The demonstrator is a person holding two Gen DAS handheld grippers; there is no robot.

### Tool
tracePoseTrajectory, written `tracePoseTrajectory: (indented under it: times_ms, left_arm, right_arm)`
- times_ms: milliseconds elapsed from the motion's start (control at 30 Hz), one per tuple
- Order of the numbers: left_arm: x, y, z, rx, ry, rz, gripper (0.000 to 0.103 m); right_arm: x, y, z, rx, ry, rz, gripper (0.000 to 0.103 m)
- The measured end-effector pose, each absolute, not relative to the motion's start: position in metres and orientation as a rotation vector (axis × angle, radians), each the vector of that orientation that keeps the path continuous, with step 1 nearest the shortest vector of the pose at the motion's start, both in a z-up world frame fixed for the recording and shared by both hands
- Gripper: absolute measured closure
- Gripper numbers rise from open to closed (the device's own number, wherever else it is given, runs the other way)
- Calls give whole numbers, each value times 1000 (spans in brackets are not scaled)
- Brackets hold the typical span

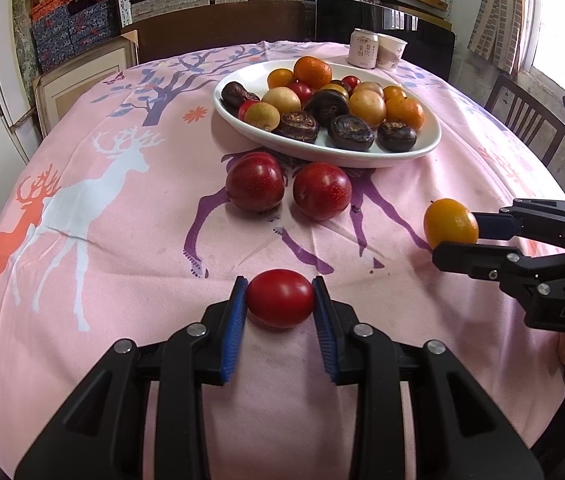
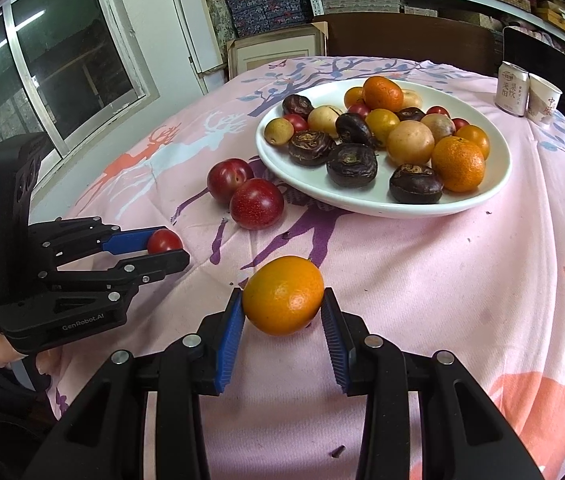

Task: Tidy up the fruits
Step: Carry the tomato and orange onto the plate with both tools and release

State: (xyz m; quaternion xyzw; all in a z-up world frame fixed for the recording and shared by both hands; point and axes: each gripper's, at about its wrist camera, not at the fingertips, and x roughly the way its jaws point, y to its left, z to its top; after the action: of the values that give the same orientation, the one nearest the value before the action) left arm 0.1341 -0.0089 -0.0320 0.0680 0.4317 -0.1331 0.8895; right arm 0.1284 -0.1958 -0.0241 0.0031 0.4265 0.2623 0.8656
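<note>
Nearest the lens, low centre of the left wrist view, the left gripper (image 1: pixel 280 300) has its blue-padded fingers (image 1: pixel 234 320) pressed on both sides of a small red tomato (image 1: pixel 280 298); the fruit sits between the tips just over the cloth. In the right wrist view the same gripper (image 2: pixel 164 246) appears at centre left with the tomato (image 2: pixel 164 241) between its tips.

The pink tablecloth (image 1: pixel 122 260) with deer print fills most of both frames. The white oval plate (image 1: pixel 322 152) stands in the upper centre of the left wrist view, loaded with oranges, yellow fruits, small red fruits and dark brown wrinkled fruits. The right gripper (image 2: pixel 284 304), low centre of its own view, is closed around a small orange citrus fruit (image 2: pixel 283 295); the left pad touches it, while contact at the right pad cannot be confirmed. From the left wrist view that gripper (image 1: pixel 454 232) enters at centre right with the citrus (image 1: pixel 450 222) at its tips.

Two red plums (image 1: pixel 288 188) lie side by side on the cloth just below the plate rim. A drink can (image 1: pixel 363 48) and a paper cup (image 1: pixel 391 51) stand touching each other beyond the plate, upper right of centre.
</note>
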Motion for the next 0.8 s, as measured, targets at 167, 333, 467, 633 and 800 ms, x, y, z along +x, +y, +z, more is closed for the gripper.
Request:
tracePoseTrajectory:
  times_ms: [167, 333, 467, 633, 800]
  left_arm:
    - [129, -10, -30, 147, 891, -275, 71]
    - [124, -11, -25, 146, 876, -277, 71]
    - [117, -12, -15, 148, 847, -281, 71]
    - [110, -12, -6, 152, 822, -279, 71]
    - [106, -14, 0, 148, 807, -288, 71]
  right_arm:
    - [124, -203, -24, 19, 889, 538, 64]
    - [119, -210, -22, 31, 880, 528, 64]
    - [115, -216, -17, 37, 863, 520, 64]
    - [112, -229, -6, 57, 829, 506, 64]
    - [108, -241, -1, 71, 810, 488, 64]
